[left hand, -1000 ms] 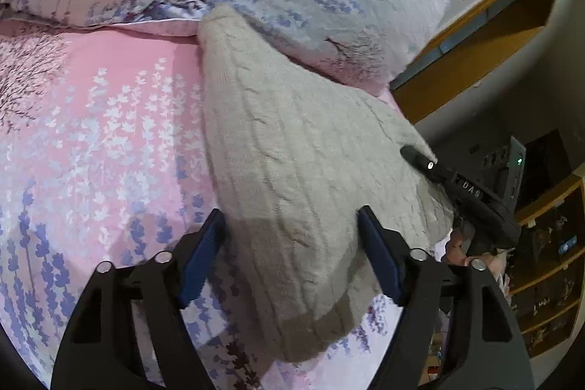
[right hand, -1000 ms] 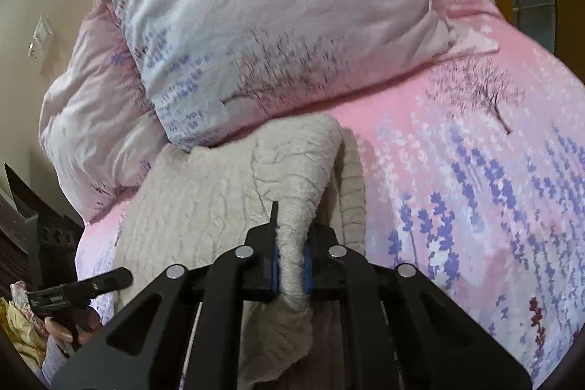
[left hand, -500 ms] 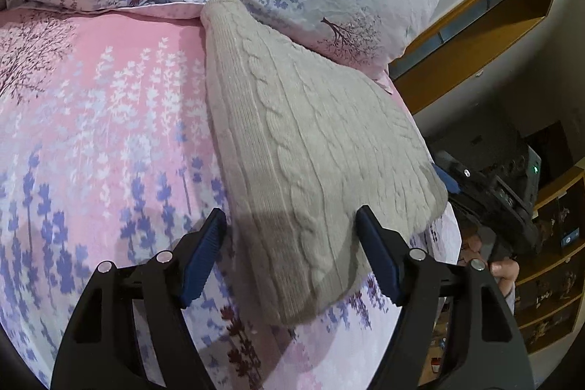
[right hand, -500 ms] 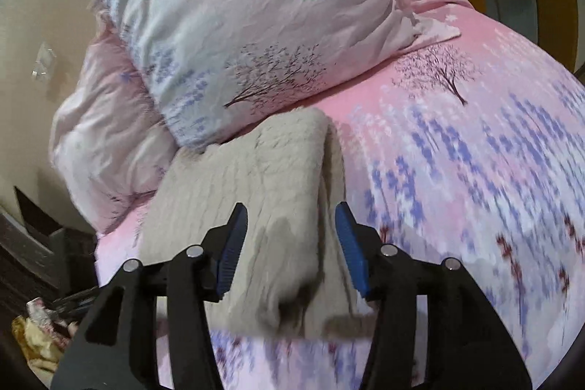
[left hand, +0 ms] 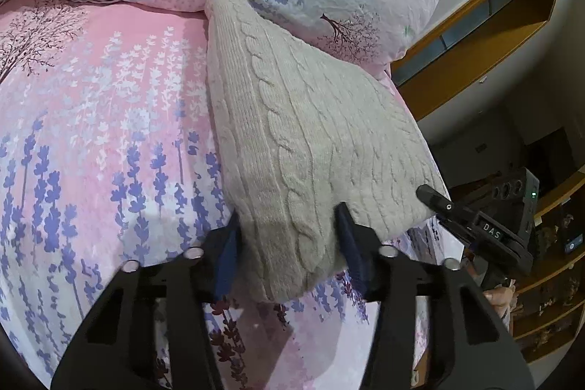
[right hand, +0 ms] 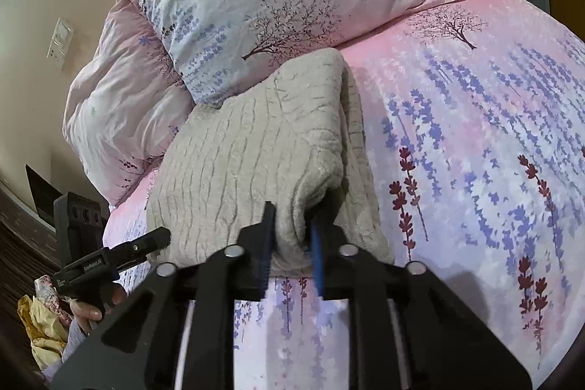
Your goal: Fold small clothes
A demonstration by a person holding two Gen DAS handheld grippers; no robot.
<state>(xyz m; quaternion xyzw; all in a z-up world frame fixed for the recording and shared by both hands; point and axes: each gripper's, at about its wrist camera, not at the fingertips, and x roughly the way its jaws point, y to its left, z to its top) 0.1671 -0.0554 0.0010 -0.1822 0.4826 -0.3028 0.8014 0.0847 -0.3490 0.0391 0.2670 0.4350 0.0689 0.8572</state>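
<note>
The right gripper (right hand: 290, 240) had just squeezed shut on the sweater (right hand: 263, 148) on the bed (right hand: 475, 134). The left gripper (left hand: 287, 240) had been closing around its near corner, maybe pinching it. A weak hold could let the fold slip loose.

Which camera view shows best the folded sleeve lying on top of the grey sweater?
The right wrist view shows it best: the sleeve lies folded along the sweater, its near end pinched in the right claw. The left wrist view shows only the sweater's cable-knit side, with a corner between the left claw's pads, and no sleeve.
</note>
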